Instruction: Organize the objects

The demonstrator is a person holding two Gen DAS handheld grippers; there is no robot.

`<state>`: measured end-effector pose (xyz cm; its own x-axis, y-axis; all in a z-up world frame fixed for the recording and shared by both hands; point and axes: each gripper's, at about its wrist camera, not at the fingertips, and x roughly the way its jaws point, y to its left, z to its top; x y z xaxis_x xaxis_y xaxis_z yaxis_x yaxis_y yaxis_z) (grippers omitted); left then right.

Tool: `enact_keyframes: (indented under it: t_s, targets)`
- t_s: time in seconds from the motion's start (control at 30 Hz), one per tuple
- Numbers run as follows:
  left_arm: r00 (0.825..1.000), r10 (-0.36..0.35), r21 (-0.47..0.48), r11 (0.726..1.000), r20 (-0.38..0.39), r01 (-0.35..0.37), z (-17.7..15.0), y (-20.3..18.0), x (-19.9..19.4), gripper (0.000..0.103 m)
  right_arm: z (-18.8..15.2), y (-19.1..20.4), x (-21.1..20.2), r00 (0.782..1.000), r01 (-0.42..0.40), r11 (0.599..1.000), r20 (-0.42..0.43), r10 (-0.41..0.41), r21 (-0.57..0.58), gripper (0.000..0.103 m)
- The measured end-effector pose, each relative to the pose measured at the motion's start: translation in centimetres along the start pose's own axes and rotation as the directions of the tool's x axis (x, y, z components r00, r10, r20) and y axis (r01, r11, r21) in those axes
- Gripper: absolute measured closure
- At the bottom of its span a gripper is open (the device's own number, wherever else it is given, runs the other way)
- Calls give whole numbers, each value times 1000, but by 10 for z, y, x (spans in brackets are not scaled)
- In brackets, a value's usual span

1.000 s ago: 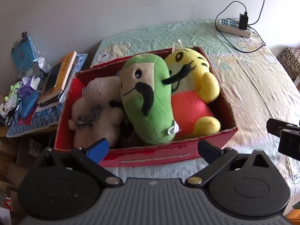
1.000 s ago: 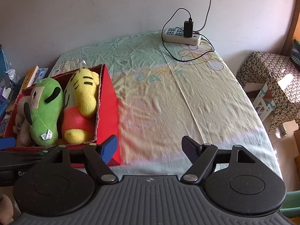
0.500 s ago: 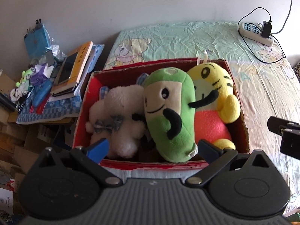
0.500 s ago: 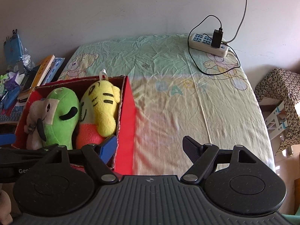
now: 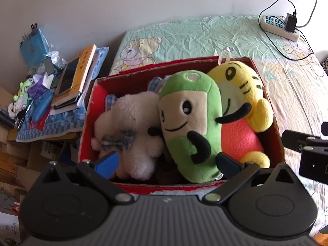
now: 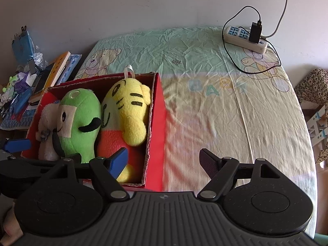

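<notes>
Left gripper (image 5: 166, 162) spread wide and empty, poised over the near rim of the red box (image 5: 205, 62); right gripper (image 6: 164, 160) likewise spread and empty, straddling the box's right wall. Box rests on the left part of a bed (image 6: 225, 106) covered by a creased pastel sheet printed with bears. Packed inside side by side, touching: white plush (image 5: 133, 123) at left, green plush (image 5: 190, 119) in the middle, yellow plush (image 5: 244, 94) at right. Power strip (image 6: 244, 40) with a black charger plugged in lies at the bed's far right corner, against a plain grey wall (image 6: 143, 4). Beside the bed's left edge, a cluttered stack of books (image 5: 75, 75) and small items.
</notes>
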<state>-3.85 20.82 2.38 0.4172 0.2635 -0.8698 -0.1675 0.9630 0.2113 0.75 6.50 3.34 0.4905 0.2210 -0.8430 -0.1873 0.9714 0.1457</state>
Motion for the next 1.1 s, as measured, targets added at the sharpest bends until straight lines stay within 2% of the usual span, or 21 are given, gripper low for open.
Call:
enact_keyframes:
  t_s: [0.07,0.17,0.37,0.47,0.63,0.9,1.1]
  targets:
    - [1000,-8,-1,1000,-9,8,1,1,-4,2,1,2,-7,1000,-3,1000,0,3,-1,24]
    - [1000,-11,2,1000,12,11,0,4,-11,1,-1,5,-14,999,11,1000,46,-10,-21,24]
    - [998,10,-14,1000,57,-9,-12,6,-5,2,-10,7,-8,996,-11,998,89,16,-57,24]
    - [996,22,-24,1000,92,-19,-17,7,-10,2,-15,11,-8,995,-22,997,100,29,-68,24]
    - [993,57,-42,998,106,-53,-26,9,-22,1,-24,16,-14,992,-34,998,117,41,-62,23]
    - [995,95,-80,992,33,-92,-51,15,-18,1,-40,25,-18,991,-63,997,111,68,-49,24]
    - [996,78,-65,995,32,-75,-58,25,-19,1,-37,33,-18,991,-52,999,127,51,5,24]
